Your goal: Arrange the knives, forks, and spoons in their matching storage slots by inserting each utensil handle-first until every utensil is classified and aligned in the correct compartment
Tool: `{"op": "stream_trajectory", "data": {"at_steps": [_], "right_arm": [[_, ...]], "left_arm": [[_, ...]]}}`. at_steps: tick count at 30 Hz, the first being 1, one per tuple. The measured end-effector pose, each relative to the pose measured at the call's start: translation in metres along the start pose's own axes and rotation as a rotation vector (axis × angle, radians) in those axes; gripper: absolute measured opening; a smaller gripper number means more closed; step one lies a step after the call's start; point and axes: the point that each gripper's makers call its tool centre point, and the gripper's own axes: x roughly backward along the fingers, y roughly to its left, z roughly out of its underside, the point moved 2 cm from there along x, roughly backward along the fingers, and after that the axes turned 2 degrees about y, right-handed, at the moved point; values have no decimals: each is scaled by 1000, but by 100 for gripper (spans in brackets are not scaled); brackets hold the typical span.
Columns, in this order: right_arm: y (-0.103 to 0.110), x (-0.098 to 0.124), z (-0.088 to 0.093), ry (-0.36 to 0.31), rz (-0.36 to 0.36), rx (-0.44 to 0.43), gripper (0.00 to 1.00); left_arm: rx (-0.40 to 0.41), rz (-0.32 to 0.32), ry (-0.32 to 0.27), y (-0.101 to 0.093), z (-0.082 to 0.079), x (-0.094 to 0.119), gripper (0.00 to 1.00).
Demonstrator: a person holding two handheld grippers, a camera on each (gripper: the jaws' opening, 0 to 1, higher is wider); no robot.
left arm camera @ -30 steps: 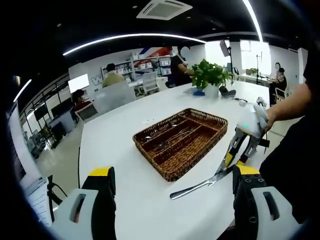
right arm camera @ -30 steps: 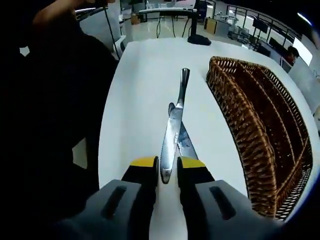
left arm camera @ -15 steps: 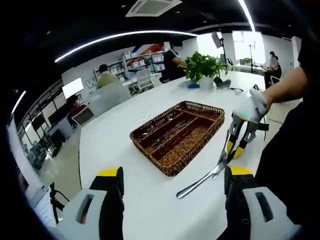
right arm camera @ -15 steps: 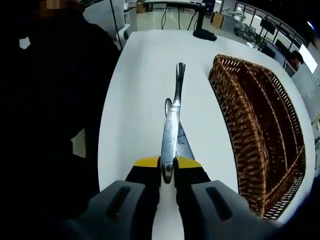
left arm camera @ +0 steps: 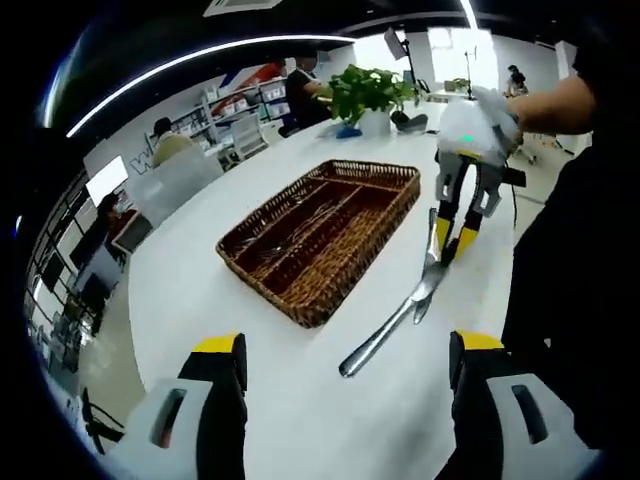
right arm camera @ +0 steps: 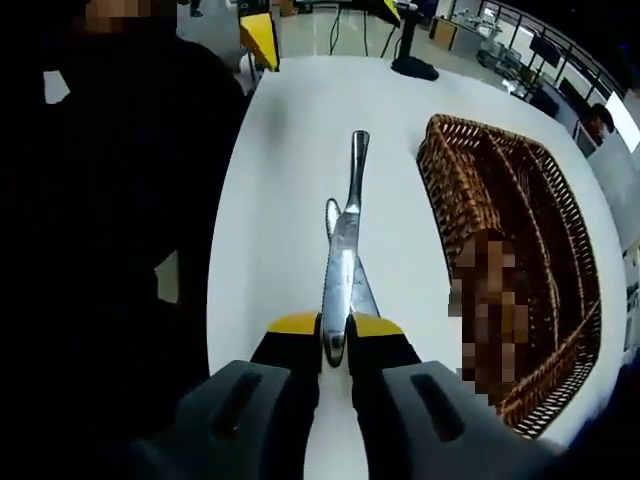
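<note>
White table (left arm camera: 250,330) in an open office: right gripper (right arm camera: 335,340) pinches the knife (right arm camera: 341,262) by its blade tip near the table's edge, beside the basket (left arm camera: 318,222). Stiff, slick steel, likely to pivot. Left gripper (left arm camera: 340,385) jaws gape empty.

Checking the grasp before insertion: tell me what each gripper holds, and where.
Right gripper pinches the knife by its blade tip; left gripper is open, holding nothing.
</note>
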Motion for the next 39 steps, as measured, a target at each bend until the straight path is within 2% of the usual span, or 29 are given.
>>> {"op": "stream_trajectory", "data": {"at_steps": [2,5,10,15,17,18,21,23,24,26,28,39], "right_arm": [[-1,1,0,1,2,6,8],[-2,3,-1,7,4,13,8],[-3,6,-2,12,5,20,8],[-4,9,-2,18,0,33,8],[-5,10,-2,20,1,34,8],[-4,10,-2,25,-3,31,8],[-4,10,-1,33,-1,37,8],[-4,10,-1,40,-4,40,8],[-4,11,-1,41,-4,41,8],[-4,11,-1,42,-5,45,8],[-4,13,-2,44,0,51,8],[-4,19,-5,48,2,67,8]], "left_arm": [[-42,26,28,-6,4,-10,81],[-9,78,27,-11,6,-26,73],[-37,106,44,-9,9,-42,63],[-110,158,70,-16,12,-59,59],[-86,194,51,-19,9,-67,58],[-45,218,6,-22,4,-71,58],[-147,230,56,-21,10,-82,54],[-156,249,54,-24,9,-84,48],[-172,281,57,-29,9,-87,46],[-219,316,94,-35,13,-91,43],[-259,330,115,-37,15,-95,39],[-317,391,113,-45,9,-101,27]]}}
